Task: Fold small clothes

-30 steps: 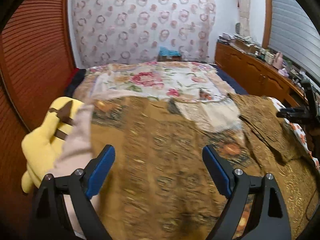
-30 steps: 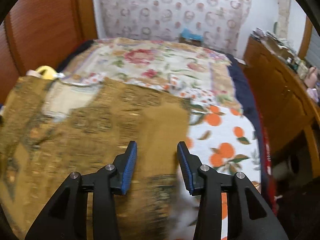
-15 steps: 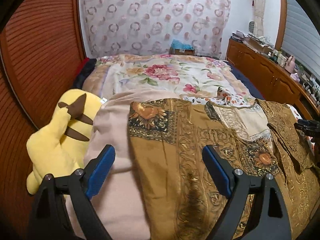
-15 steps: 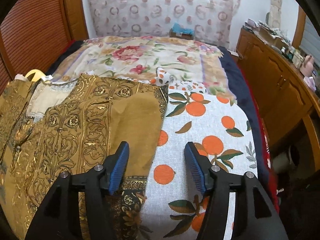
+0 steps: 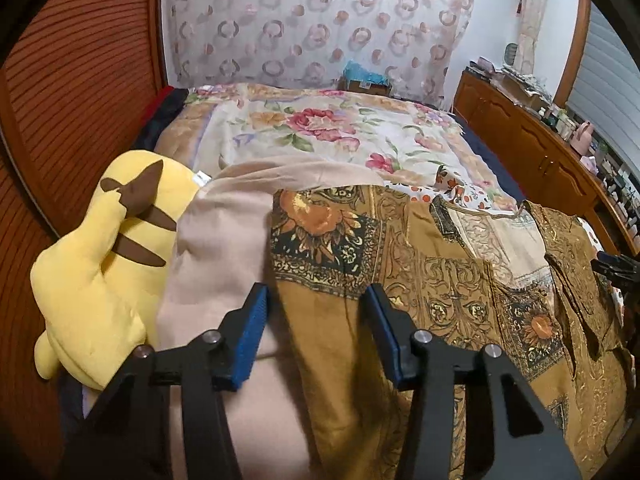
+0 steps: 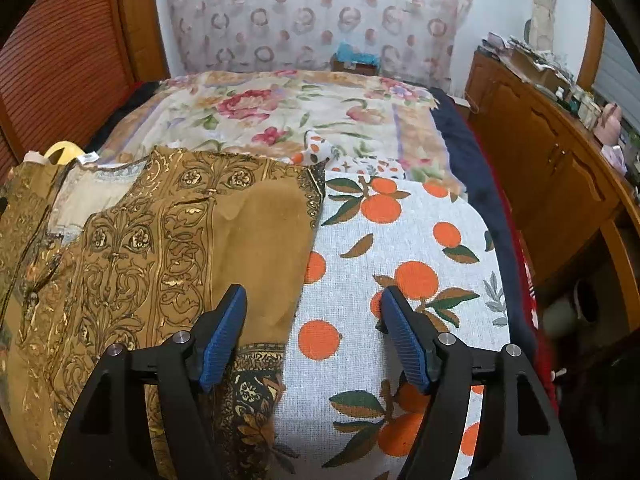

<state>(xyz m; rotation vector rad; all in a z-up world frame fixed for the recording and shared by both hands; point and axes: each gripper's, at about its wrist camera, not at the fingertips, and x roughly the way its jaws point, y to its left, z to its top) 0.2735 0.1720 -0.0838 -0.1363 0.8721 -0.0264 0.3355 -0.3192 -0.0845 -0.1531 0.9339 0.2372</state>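
Note:
A brown garment with gold scroll print (image 5: 440, 280) lies spread flat on the bed. My left gripper (image 5: 318, 332) hovers over its left edge, where it meets a beige cloth (image 5: 224, 248). Its jaws are closing with the brown edge between them, and the pads do not press on it. In the right wrist view the garment (image 6: 160, 260) ends on an orange-print cloth (image 6: 400, 240). My right gripper (image 6: 314, 332) straddles that edge. Its jaws are opening and its pads touch nothing.
A yellow plush toy (image 5: 104, 256) leans against the ribbed wooden wall at the left. A floral bedspread (image 5: 320, 128) covers the far half of the bed. A wooden cabinet (image 6: 560, 168) crowded with small items runs along the right side.
The left gripper's jaws have narrowed over the garment's left edge and the view has shifted towards the plush toy. The right gripper's jaws have widened, and the garment's right edge now lies flat.

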